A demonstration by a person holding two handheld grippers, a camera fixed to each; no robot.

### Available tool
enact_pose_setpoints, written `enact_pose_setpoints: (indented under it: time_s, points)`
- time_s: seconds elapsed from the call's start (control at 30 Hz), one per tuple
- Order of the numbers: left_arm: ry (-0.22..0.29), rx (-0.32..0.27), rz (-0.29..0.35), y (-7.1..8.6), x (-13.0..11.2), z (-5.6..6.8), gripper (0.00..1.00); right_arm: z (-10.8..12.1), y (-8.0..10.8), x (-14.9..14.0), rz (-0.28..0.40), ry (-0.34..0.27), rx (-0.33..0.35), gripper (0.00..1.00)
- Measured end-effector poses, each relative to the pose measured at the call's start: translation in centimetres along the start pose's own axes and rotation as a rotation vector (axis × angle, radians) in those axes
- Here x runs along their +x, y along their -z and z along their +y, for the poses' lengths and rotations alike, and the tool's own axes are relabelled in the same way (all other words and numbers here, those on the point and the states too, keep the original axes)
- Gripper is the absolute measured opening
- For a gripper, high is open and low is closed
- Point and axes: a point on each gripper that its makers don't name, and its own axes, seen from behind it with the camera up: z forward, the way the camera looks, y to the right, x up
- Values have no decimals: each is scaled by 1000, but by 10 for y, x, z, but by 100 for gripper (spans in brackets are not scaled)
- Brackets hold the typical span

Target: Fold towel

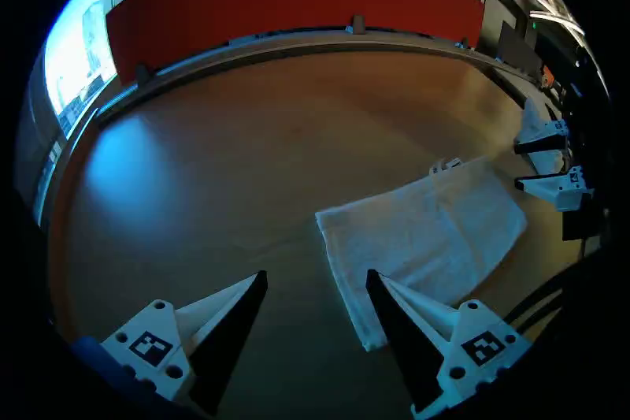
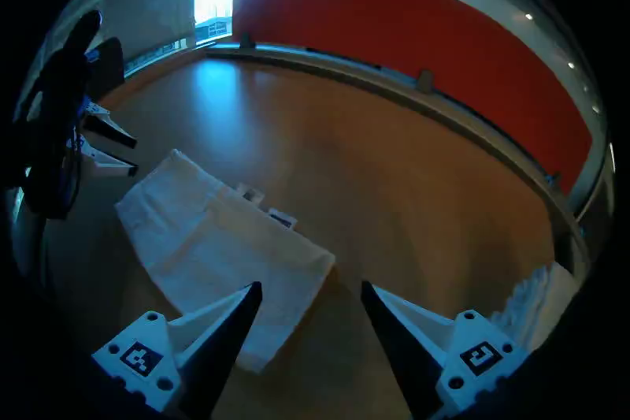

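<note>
In the left gripper view, a bright window (image 1: 75, 50) sits far off to the left of the jaws. The wooden table (image 1: 220, 176) runs ahead of them to a red divider panel (image 1: 291, 2) along its far edge. The left gripper (image 1: 315, 276) has its jaws spread, with bare wood between them. The white towel (image 1: 425, 235) lies flat and folded ahead and to the right of the jaws, and its near edge passes behind the right finger. Small tags (image 1: 445, 165) stick out at the towel's far edge. Beyond the towel, far right, the right gripper (image 1: 516, 165) has its fingers apart, and a second white cloth (image 1: 537, 124) lies just behind it.

In the right gripper view, a person's dark arm (image 2: 55, 105) is far left of the jaws and holds the left gripper (image 2: 135, 157) just beside the towel's far end. The towel (image 2: 213, 239) lies ahead and to the left of the jaws, and its near corner is tucked behind the left finger. The right gripper (image 2: 310, 288) also has its jaws spread, gripping nothing. The second white cloth (image 2: 535, 298) lies just right of the right finger.
</note>
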Motion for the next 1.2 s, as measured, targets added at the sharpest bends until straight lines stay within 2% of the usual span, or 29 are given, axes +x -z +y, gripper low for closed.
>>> enact_pose_setpoints:
  time_s: [0.4,0.6,0.87,1.2]
  points:
    - [56,5,0,28,-33,4,93,-12,28,-24,-6,-12,-3,97]
    - [86,7,-5,36,-47,6,93,-15,38,-32,-7,-19,-3,97]
    - [100,28,-1,46,-55,1,93,-20,40,-34,-5,-5,18,97]
    - [146,69,7,72,-74,-11,93,-32,38,-36,-14,44,67,97]
